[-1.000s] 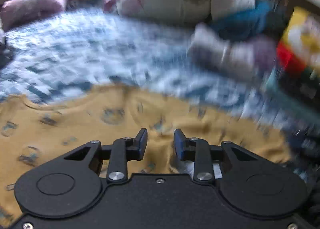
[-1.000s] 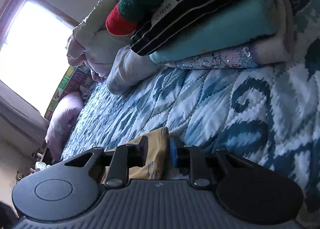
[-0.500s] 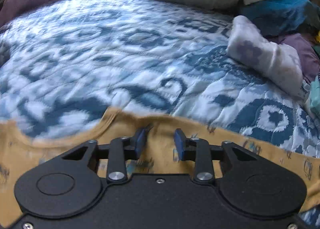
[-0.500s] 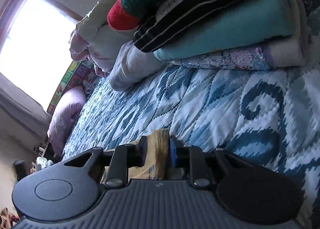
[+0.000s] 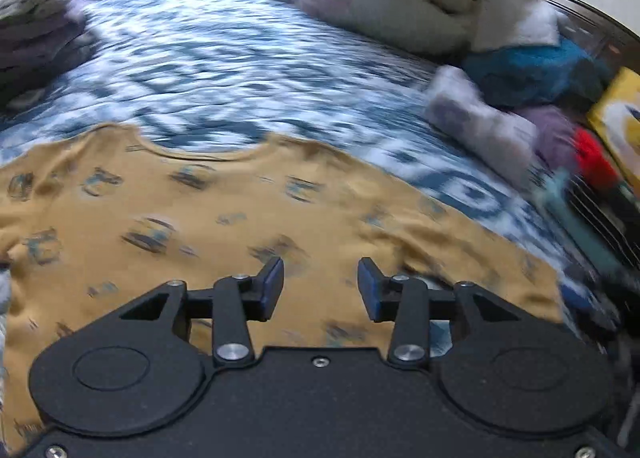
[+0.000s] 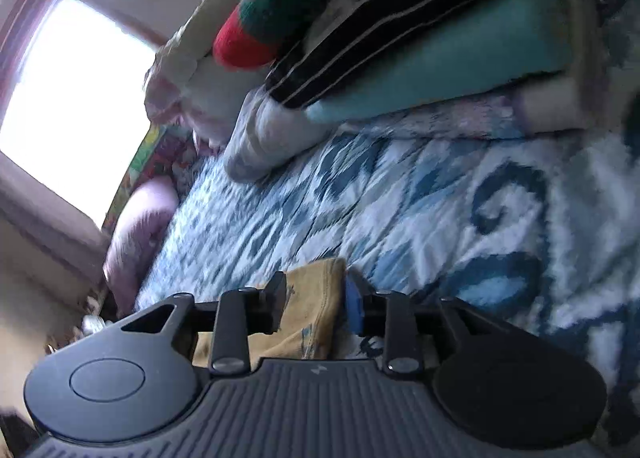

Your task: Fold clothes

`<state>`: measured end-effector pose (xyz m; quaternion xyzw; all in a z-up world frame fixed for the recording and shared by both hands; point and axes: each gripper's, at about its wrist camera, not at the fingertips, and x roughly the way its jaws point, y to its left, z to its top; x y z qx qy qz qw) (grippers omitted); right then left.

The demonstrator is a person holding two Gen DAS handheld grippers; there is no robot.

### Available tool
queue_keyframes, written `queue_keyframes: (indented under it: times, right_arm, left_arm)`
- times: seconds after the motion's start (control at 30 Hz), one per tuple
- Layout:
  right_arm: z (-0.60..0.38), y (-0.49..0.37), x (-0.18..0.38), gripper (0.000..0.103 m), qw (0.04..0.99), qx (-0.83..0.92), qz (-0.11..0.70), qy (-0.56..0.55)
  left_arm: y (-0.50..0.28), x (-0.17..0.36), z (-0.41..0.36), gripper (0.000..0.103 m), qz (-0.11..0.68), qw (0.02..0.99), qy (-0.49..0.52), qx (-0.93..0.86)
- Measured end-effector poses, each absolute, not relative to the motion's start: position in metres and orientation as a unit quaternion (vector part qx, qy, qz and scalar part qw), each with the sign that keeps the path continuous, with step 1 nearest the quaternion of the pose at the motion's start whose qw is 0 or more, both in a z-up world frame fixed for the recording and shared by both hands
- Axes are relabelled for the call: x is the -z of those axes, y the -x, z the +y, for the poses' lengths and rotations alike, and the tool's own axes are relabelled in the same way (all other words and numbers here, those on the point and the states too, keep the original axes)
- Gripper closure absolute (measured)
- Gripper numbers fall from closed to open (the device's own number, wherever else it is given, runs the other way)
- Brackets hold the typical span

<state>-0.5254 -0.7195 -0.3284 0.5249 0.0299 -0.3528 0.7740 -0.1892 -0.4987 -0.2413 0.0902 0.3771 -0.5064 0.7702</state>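
— Both tongs have just been opening, did you catch that? The left gripper [image 5: 320, 284] stands spread above the shirt [image 5: 248, 226] with nothing between its fingers. A moment ago the cloth edge sat right at them.

— And the right gripper [image 6: 314, 304]?

— Its fingers have parted too. The mustard hem [image 6: 316, 298] is between them, but they look slack around it rather than pinching. A second ago they were nipped tight on that same fold.

— So the shirt has been let go.

— That's how I read it. It lies spread on the quilt [image 5: 208, 70], neckline toward the far side, the printed front up, a few wrinkles near the right corner. In the left view more of it shows now than half a second back, when only a strip of the top edge was in sight, so that hand has drawn away from it.

— Where does that leave the folding?

— Early, I'd say. The shirt looks laid out flat, and I see no fold in the body. Likely next comes a fresh grip on a sleeve or side.

— Anything in the way?

— The stack [image 6: 420, 42] of folded clothes sits far right, well apart from the shirt. A pale roll [image 5: 480, 126] lies near the shirt's right edge but doesn't touch it. Both views are blurred, so I can't tell finer creases.
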Motion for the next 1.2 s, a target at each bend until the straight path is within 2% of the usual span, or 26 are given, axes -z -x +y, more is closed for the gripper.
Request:
queue_keyframes:
  times: [0.17, 0.3, 0.37, 0.53, 0.6, 0.7, 0.83, 1.07, 1.13, 1.17, 1.2]
  right_arm:
    - [-0.718, 0.545, 0.327, 0.059, 0.761, 0.362, 0.019, -0.538]
    - [-0.716, 0.557, 0.325, 0.046, 0.765, 0.342, 0.015, -0.546]
    - [-0.717, 0.561, 0.325, 0.045, 0.767, 0.331, 0.016, -0.549]
    - [-0.721, 0.568, 0.326, 0.043, 0.772, 0.301, 0.019, -0.559]
    - [-0.726, 0.571, 0.326, 0.037, 0.771, 0.284, 0.014, -0.57]
    - [-0.73, 0.577, 0.325, 0.033, 0.77, 0.265, 0.004, -0.58]
    - [-0.736, 0.587, 0.327, 0.033, 0.76, 0.26, -0.014, -0.595]
    - [-0.742, 0.601, 0.329, 0.032, 0.753, 0.268, -0.024, -0.6]
    - [-0.742, 0.604, 0.331, 0.032, 0.753, 0.269, -0.025, -0.601]
    - [-0.742, 0.604, 0.332, 0.032, 0.753, 0.269, -0.025, -0.6]
    - [-0.742, 0.604, 0.332, 0.032, 0.754, 0.27, -0.024, -0.599]
  left_arm:
    - [0.275, 0.231, -0.532, 0.064, 0.292, 0.732, -0.194, 0.584]
    - [0.339, 0.243, -0.561, 0.064, 0.196, 0.701, -0.29, 0.622]
    - [0.364, 0.255, -0.572, 0.064, 0.146, 0.685, -0.34, 0.627]
    - [0.398, 0.281, -0.591, 0.064, 0.077, 0.65, -0.418, 0.63]
    - [0.407, 0.29, -0.597, 0.065, 0.042, 0.639, -0.449, 0.623]
    - [0.421, 0.298, -0.607, 0.068, -0.004, 0.628, -0.477, 0.615]
    - [0.434, 0.306, -0.623, 0.072, -0.045, 0.619, -0.498, 0.606]
    - [0.45, 0.307, -0.641, 0.072, -0.062, 0.629, -0.516, 0.578]
    - [0.448, 0.307, -0.643, 0.079, -0.049, 0.641, -0.513, 0.568]
    - [0.446, 0.305, -0.645, 0.091, -0.034, 0.649, -0.509, 0.565]
    - [0.442, 0.303, -0.647, 0.097, -0.018, 0.657, -0.503, 0.562]
